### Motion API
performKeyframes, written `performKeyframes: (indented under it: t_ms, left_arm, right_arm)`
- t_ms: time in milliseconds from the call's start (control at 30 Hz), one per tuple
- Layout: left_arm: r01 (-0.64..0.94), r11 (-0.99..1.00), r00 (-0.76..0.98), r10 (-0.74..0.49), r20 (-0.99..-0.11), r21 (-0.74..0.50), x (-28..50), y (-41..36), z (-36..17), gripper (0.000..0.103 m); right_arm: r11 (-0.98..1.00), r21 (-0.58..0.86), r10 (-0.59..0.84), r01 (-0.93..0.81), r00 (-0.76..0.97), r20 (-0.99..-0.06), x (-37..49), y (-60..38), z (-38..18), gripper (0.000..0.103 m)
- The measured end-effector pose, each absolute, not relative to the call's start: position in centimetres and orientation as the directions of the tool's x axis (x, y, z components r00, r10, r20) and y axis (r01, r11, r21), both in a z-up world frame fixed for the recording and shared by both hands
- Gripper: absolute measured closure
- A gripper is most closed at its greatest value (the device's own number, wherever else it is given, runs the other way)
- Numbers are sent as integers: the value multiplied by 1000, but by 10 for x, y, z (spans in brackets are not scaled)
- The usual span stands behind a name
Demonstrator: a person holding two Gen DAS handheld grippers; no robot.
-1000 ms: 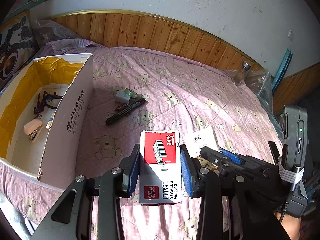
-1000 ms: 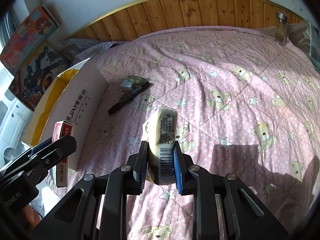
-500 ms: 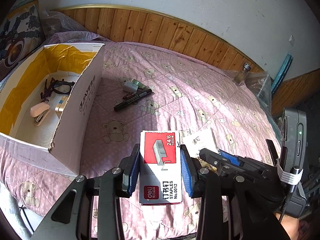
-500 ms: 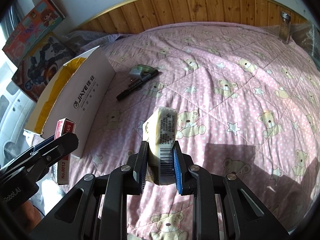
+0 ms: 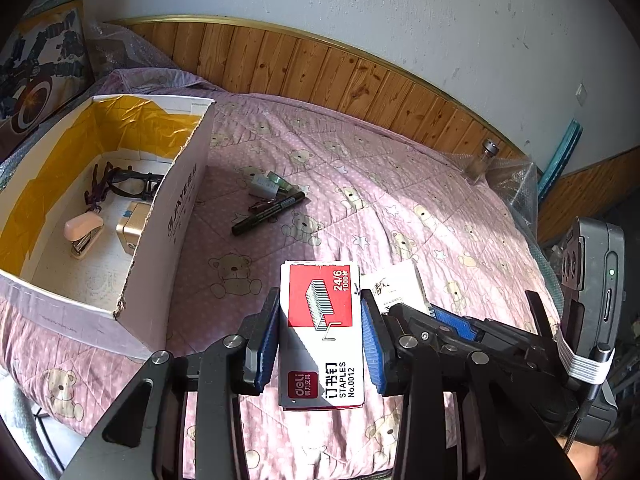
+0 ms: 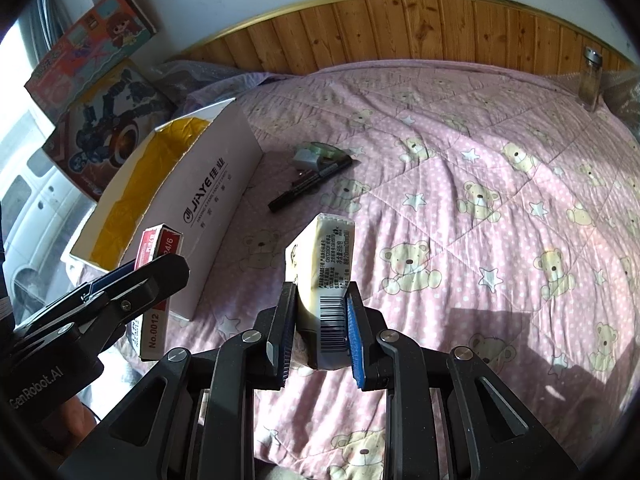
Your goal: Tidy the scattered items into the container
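Ahead and to the left of the left hand-held gripper (image 5: pixel 320 340), the open cardboard box (image 5: pixel 176 216) sits on the bed (image 5: pixel 400 208), already holding a small pink stapler (image 5: pixel 83 231) and dark glasses (image 5: pixel 124 184). That hand-held gripper is pinched on a box of staples (image 5: pixel 321 332), which is carried flat above the quilt, near the box's closest corner. For a clean drop, the staples should be lifted over the torn near wall and released only once fully above the bare floor of the box, clear of the stapler. Further ahead, a black marker (image 5: pixel 269 213) and a small grey item (image 5: pixel 264 186) lie untouched on the bed. To the right, the right hand-held gripper (image 6: pixel 322 336) is clamped on a pale barcoded packet (image 6: pixel 324 280); it is best held back until the opening is free.
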State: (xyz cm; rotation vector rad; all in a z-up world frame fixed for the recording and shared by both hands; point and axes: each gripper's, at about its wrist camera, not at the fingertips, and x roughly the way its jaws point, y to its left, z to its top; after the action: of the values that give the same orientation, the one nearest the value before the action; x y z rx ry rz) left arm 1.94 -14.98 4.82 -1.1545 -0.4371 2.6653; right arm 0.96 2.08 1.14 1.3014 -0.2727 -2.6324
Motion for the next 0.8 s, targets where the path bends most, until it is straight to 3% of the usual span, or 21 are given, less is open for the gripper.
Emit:
performKeyframes:
  t_ms: [800]
  left_arm:
    - [-8, -912, -742, 281, -609, -410, 38, -218, 74, 65]
  right_arm:
    - [-956, 192, -291, 224, -617, -731, 6, -43, 48, 79]
